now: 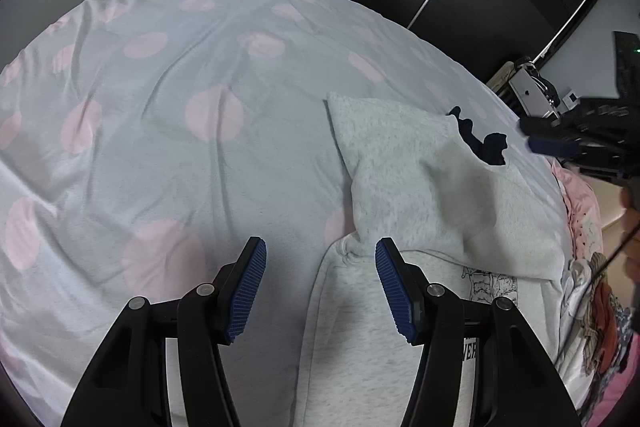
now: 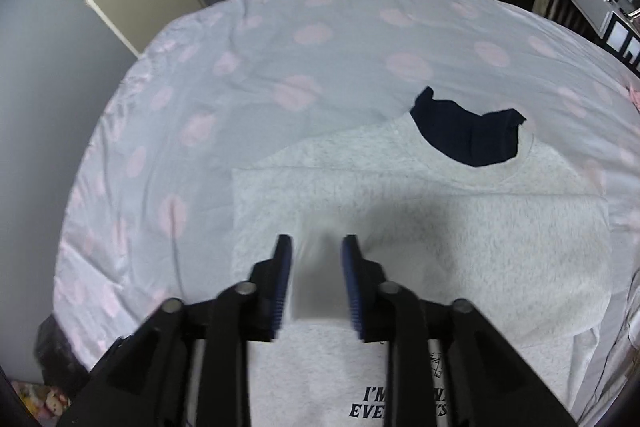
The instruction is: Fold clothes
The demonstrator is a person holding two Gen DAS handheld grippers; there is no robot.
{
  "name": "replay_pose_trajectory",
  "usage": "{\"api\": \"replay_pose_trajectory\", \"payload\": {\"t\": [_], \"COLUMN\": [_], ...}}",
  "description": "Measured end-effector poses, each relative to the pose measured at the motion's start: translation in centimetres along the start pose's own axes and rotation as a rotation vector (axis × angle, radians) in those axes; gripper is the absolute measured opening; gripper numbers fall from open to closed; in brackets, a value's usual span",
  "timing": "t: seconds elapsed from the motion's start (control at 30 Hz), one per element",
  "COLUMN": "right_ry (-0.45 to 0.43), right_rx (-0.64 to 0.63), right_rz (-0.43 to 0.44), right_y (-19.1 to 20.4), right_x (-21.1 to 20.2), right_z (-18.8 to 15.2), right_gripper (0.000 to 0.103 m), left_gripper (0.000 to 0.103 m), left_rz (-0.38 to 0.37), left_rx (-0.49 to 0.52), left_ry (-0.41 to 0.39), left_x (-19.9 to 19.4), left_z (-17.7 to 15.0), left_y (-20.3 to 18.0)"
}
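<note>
My left gripper (image 1: pixel 320 287) stands with its blue pads (image 1: pixel 246 291) well apart and nothing clamped; the edge of the grey T-shirt (image 1: pixel 420 187) runs up between the jaws, nearer the right pad, over the dotted bedsheet (image 1: pixel 160 75); my right gripper (image 2: pixel 316 283) has its jaws parted too, a narrower gap, and a blurred fold of the same grey T-shirt (image 2: pixel 460 235) sits in that gap; the pads do not look to be pressing on it, though the blur keeps me cautious; beyond the right tips the shirt lies doubled over, one layer brought across the body, with the dark navy collar lining (image 2: pixel 468 135) showing at the far end and printed lettering (image 2: pixel 396 403) peeking out just under the jaws; as I judge it, one fold is laid and the shirt is not yet a compact packet, so a further fold or two and some smoothing are left; a heap of other clothes (image 1: pixel 596 299) lies off to the right of the left gripper, apparently unfolded; both grippers point steeply down at the bed, the right one visible from the left view at the shirt's far right side.
</note>
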State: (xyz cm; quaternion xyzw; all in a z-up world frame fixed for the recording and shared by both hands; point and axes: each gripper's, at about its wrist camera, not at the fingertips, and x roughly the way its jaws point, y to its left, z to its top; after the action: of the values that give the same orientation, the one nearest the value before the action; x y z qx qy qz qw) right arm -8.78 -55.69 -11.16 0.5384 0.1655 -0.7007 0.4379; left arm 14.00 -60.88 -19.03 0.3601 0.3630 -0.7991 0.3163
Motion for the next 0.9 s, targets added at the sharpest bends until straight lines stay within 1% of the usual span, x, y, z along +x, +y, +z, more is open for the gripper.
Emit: {"api": "replay_pose_trajectory", "payload": {"t": [0.03, 0.13, 0.2, 0.33, 0.43, 0.5, 0.63, 0.7, 0.8, 0.9], "right_ry": [-0.003, -0.024, -0.044, -0.071, -0.075, -0.059, 0.001, 0.044, 0.080, 0.083], "right_rx": [0.000, -0.009, -0.010, 0.033, 0.061, 0.076, 0.107, 0.099, 0.095, 0.124], "right_rz": [0.009, -0.007, -0.029, -0.104, -0.217, -0.301, -0.377, -0.393, -0.399, -0.385], "right_y": [-0.3, -2.0, -4.2, -10.6, -16.2, -19.8, -25.1, -26.7, -28.1, -29.4], "right_x": [-0.6, -3.2, -5.2, -8.9, -10.9, -11.4, -10.1, -8.4, -5.7, -3.6], "right_z": [-0.1, -0.6, -1.4, -3.7, -6.5, -8.6, -12.5, -13.9, -15.1, -15.1], "right_gripper": [0.032, 0.032, 0.033, 0.033, 0.033, 0.033, 0.033, 0.033, 0.033, 0.033], "left_gripper": [0.059, 0.059, 0.059, 0.059, 0.059, 0.059, 0.059, 0.059, 0.059, 0.059], "left_rz": [0.004, 0.008, 0.013, 0.022, 0.032, 0.042, 0.068, 0.086, 0.106, 0.133], "left_rx": [0.006, 0.020, 0.027, 0.035, 0.038, 0.039, 0.060, 0.079, 0.098, 0.111], "left_ry": [0.002, 0.007, 0.009, 0.015, 0.034, 0.049, 0.075, 0.088, 0.109, 0.132], "left_x": [0.0, -0.1, -0.2, -0.3, 0.1, 0.5, 1.1, 1.5, 2.3, 3.3], "left_z": [-0.1, -0.3, -0.5, -0.7, -0.8, -1.0, -1.4, -1.7, -2.0, -2.2], "left_y": [-0.1, -0.5, -0.8, -1.1, -1.3, -1.5, -1.9, -2.3, -2.4, -2.4]}}
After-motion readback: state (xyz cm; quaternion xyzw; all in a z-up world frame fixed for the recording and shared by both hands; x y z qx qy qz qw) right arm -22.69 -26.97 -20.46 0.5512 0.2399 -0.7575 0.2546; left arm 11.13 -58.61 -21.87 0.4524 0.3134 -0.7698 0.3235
